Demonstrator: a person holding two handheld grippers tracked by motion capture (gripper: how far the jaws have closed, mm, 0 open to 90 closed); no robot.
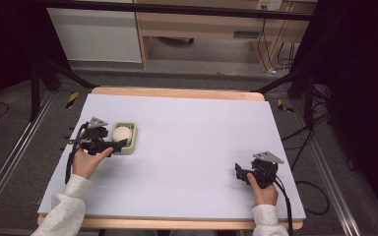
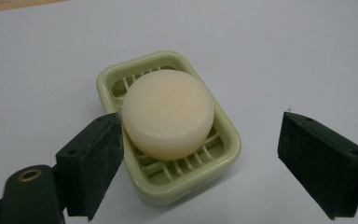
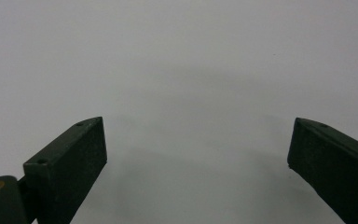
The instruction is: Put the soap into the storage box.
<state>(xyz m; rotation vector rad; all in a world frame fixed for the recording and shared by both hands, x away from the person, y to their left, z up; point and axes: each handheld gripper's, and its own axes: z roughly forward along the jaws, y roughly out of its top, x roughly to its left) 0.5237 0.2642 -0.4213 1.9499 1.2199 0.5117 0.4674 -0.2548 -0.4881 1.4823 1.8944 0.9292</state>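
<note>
A round cream soap bar (image 2: 168,114) lies in a pale green slatted soap dish (image 2: 228,151) on the white table. In the high view the soap (image 1: 122,133) and dish (image 1: 134,142) sit at the table's left. My left gripper (image 1: 115,145) is just beside the dish, held by a hand. In the left gripper view my left gripper (image 2: 200,158) stands open, its jaws wide on either side of the dish's near end, pressing nothing. My right gripper (image 1: 238,170) rests at the table's right, and in its own view the right gripper (image 3: 198,154) is open over bare table.
The white tabletop (image 1: 192,142) spreads between the two hands, with a wooden edge (image 1: 177,92) at the far side. Black frame legs (image 1: 44,78) and cables (image 1: 315,142) stand on the floor around the table.
</note>
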